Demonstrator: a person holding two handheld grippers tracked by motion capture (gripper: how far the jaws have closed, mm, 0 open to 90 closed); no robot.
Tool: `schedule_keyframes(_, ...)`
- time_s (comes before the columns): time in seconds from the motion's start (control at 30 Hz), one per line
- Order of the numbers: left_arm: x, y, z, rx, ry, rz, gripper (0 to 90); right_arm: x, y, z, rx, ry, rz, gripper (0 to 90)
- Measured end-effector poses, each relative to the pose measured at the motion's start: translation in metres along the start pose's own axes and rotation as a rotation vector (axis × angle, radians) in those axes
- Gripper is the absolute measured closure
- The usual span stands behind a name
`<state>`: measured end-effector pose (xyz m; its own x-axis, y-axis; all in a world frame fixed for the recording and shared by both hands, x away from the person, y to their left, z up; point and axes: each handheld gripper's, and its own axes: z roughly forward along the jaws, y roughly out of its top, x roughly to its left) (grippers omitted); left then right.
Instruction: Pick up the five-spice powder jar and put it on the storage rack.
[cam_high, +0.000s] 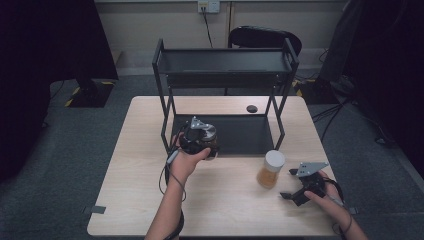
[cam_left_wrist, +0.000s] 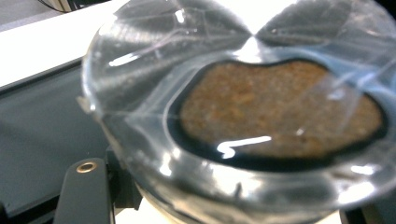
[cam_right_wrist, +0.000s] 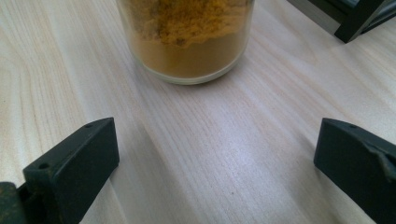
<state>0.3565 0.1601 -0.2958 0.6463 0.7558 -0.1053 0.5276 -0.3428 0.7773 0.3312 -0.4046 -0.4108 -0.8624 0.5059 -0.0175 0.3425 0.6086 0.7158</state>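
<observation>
My left gripper (cam_high: 199, 137) pinches a jar (cam_left_wrist: 243, 116) at the rack (cam_high: 225, 65); my right gripper (cam_high: 295, 186), jaws spread, faces the spice jar (cam_high: 271, 169).

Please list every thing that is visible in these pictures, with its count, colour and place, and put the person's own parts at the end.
Light wooden table: one, centre.
Black metal two-tier shelf rack: one, far half of table.
Clear glass jar of yellow-orange powder, white lid: one, upright on table, front of rack, ahead of right gripper.
Clear glass jar of brown powder: one, held at rack's lower tier.
Small dark disc: one, far table edge.
Black chair: one, behind rack.
Left gripper: black, clamping brown jar.
Right gripper: black, jaws wide apart.
</observation>
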Motion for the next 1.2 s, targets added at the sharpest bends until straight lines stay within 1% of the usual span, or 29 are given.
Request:
schedule_keyframes(0.07,-0.001,0.005,0.0,0.004,0.004,0.007,31.6,0.0,0.0,0.0,0.0,0.0,0.0,0.0)
schedule_keyframes(0.1,-0.001,0.009,0.0,0.0,0.006,0.001,31.6,0.0,0.0,0.0,0.0,0.0,0.0,0.0)
schedule_keyframes(0.13,0.0,0.011,0.0,0.0,0.008,0.003,31.6,0.0,0.0,0.0,0.0,0.0,0.0,0.0)
schedule_keyframes(0.17,0.0,0.011,0.0,0.0,0.008,0.003,31.6,0.0,0.0,0.0,0.0,0.0,0.0,0.0)
schedule_keyframes(0.23,-0.001,0.017,-0.001,-0.002,0.016,0.008,31.6,0.0,0.0,0.0,0.0,0.0,0.0,0.0)
schedule_keyframes(0.27,-0.001,0.017,-0.001,-0.002,0.016,0.008,31.6,0.0,0.0,0.0,0.0,0.0,0.0,0.0)
schedule_keyframes(0.3,-0.001,0.022,-0.001,-0.002,0.018,0.011,31.6,0.0,0.0,0.0,0.0,0.0,0.0,0.0)
schedule_keyframes(0.33,-0.001,0.022,-0.001,-0.002,0.018,0.011,31.6,0.0,0.0,0.0,0.0,0.0,0.0,0.0)
schedule_keyframes(0.4,-0.002,0.029,-0.001,-0.001,0.025,0.017,31.6,0.0,0.0,0.0,0.0,0.0,0.0,0.0)
schedule_keyframes(0.53,-0.003,0.035,-0.002,-0.007,0.025,0.02,31.6,0.0,0.0,0.0,0.0,0.0,0.0,0.0)
schedule_keyframes(0.57,-0.003,0.039,-0.002,-0.004,0.028,0.024,31.6,0.0,0.0,0.0,0.0,0.0,0.0,0.0)
schedule_keyframes(0.67,-0.003,0.045,-0.003,-0.002,0.028,0.026,31.6,0.0,0.0,0.0,0.0,0.0,0.0,0.0)
schedule_keyframes(0.73,-0.003,0.047,-0.003,-0.005,0.025,0.023,31.6,0.0,0.0,0.0,0.0,0.0,0.0,0.0)
schedule_keyframes(0.77,-0.003,0.051,-0.004,-0.009,0.026,0.02,31.6,0.0,0.0,0.0,0.0,0.0,0.0,0.0)
schedule_keyframes(0.83,-0.004,0.056,-0.006,-0.006,0.034,0.026,31.6,0.0,0.0,0.0,-0.001,0.0,0.0,0.0)
schedule_keyframes(0.87,-0.004,0.056,-0.006,-0.006,0.034,0.026,31.6,0.0,0.0,0.0,-0.001,0.0,0.0,0.0)
schedule_keyframes(0.93,-0.004,0.063,-0.008,-0.011,0.034,0.025,31.6,0.0,0.0,0.0,0.0,0.0,0.0,0.0)
schedule_keyframes(0.97,-0.004,0.063,-0.008,-0.011,0.034,0.025,31.6,0.0,0.0,0.0,0.0,0.0,0.0,0.0)
schedule_keyframes(1.2,-0.005,0.079,-0.013,-0.014,0.036,0.025,31.6,0.0,0.0,0.0,0.0,0.0,0.0,0.0)
